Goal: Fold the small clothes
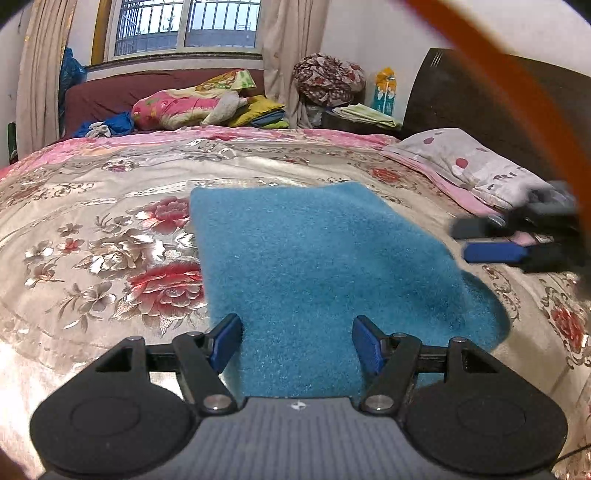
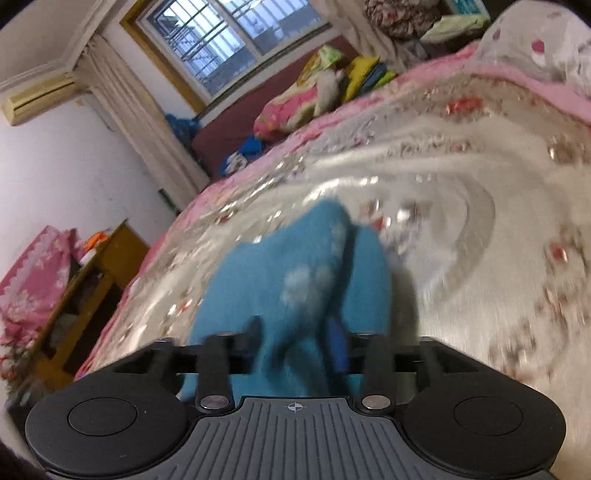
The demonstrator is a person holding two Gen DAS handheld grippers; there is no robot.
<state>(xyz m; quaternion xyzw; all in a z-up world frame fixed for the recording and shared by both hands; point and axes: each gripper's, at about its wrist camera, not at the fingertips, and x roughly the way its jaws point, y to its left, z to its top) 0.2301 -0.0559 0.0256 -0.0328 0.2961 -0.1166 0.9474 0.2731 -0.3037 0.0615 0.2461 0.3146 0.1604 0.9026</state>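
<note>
Right in front of our left gripper (image 1: pixel 297 341) lies the blue towel (image 1: pixel 314 266), flat on the flowery bedspread (image 1: pixel 92 258). Our left gripper's fingers (image 1: pixel 225 341) are spread wide apart, and nothing is between them. The towel's near end runs under the gap between them, but we cannot tell if they touch it.

Off to the right side of our left gripper we see our right gripper (image 1: pixel 491 240), blurry, by the towel's right edge. From that view we cannot tell how it stands.

Our right gripper (image 2: pixel 295 343) shows better in its own view. It pinches a bunched-up part of the blue towel (image 2: pixel 295 288) between its fingers (image 2: pixel 338 345). The cloth rises up from the bedspread (image 2: pixel 461 258) into the grip. This view is tilted and blurry.

Far ahead of our left gripper, past the bed, we see a window (image 1: pixel 184 26) with bars, curtains (image 1: pixel 40 74), and a pile of bright blankets (image 1: pixel 184 105). Ahead and to the right of it sits a pillow (image 1: pixel 465 162) with red dots. It has some dark writing, but it is too small for us to read. A thin orange band (image 1: pixel 517 85) crosses the top right corner.
</note>
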